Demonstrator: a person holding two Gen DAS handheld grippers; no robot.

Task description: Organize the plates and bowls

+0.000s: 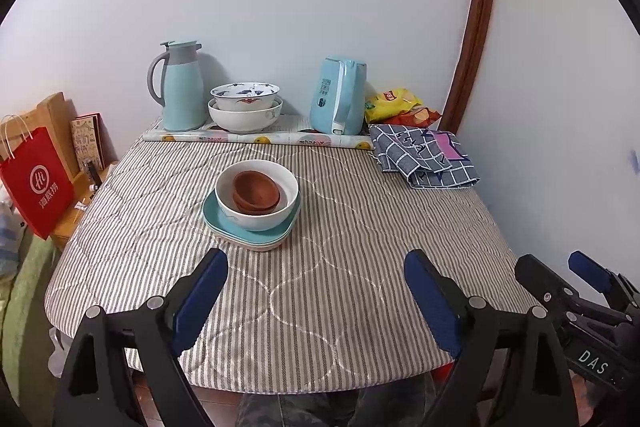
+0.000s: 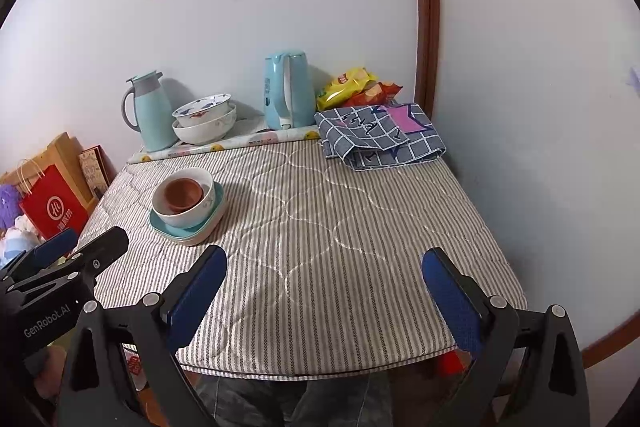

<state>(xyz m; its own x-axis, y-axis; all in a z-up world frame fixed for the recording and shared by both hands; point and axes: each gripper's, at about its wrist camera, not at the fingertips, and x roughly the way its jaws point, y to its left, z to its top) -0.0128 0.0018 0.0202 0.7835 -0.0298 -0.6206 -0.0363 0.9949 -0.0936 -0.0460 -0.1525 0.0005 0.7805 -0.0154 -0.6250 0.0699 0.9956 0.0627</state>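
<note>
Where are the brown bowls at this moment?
The brown bowls sit inside the white bowl on the teal plates, mid-table in the left wrist view, in front of the thermos.

Left claw (image 1: pixel 316 267) hangs with its jaws spread wide — nothing between the blue pads (image 1: pixel 202 291), both fingers angled downward and forward. Right claw (image 2: pixel 324 267) sits just beside it, level with it, tilted down the same way, jaws equally wide and empty. Each claw shows at the edge of the other's view — the two are side by side, close but not touching.
</note>
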